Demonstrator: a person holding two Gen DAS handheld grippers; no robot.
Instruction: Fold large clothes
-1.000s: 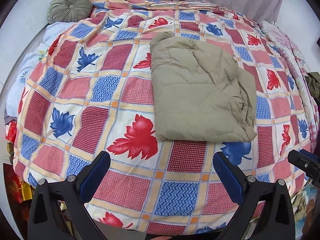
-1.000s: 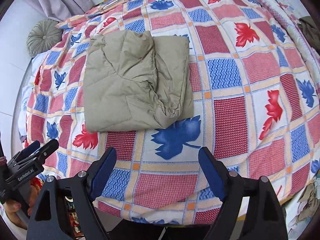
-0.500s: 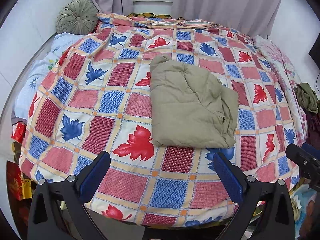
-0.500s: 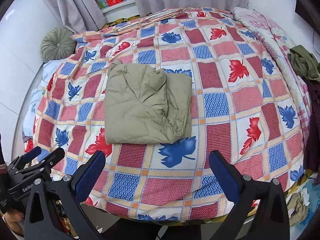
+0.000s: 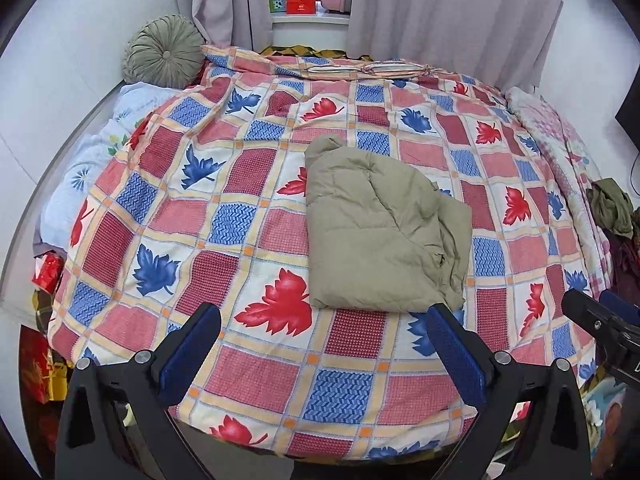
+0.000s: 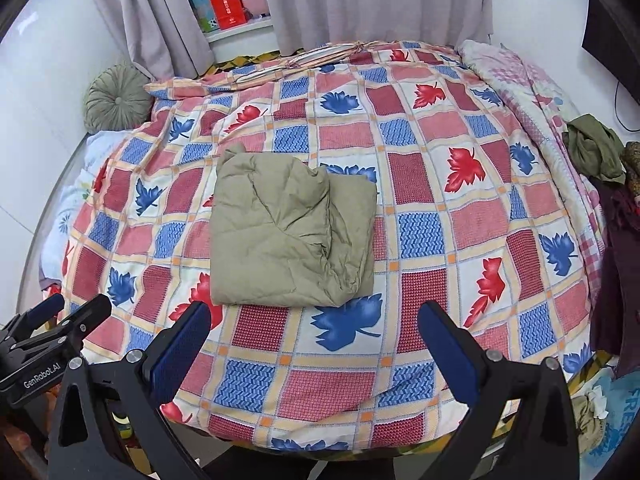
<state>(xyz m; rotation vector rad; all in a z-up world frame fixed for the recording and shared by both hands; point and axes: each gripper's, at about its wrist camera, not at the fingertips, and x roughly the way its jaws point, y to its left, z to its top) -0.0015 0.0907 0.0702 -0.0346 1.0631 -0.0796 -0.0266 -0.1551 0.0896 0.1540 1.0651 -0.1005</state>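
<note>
An olive-green padded garment (image 5: 380, 232) lies folded into a rough rectangle on the bed's leaf-patterned quilt (image 5: 240, 216); it also shows in the right wrist view (image 6: 288, 232). My left gripper (image 5: 322, 344) is open and empty, held back from the bed's near edge, well short of the garment. My right gripper (image 6: 314, 340) is open and empty too, also off the near edge. The right gripper's tip (image 5: 600, 320) shows at the right of the left wrist view, and the left gripper (image 6: 44, 336) at the left of the right wrist view.
A round green cushion (image 5: 164, 52) sits at the bed's far left corner. A crumpled green cloth (image 6: 592, 152) and dark clothes (image 6: 616, 272) lie at the bed's right side. Grey curtains (image 6: 360, 0) and a shelf with a red box (image 6: 226, 0) stand behind.
Both grippers have pulled back and up from the bed, so the folded garment looks smaller and the whole bed and curtains come into view. The garment has not moved.
</note>
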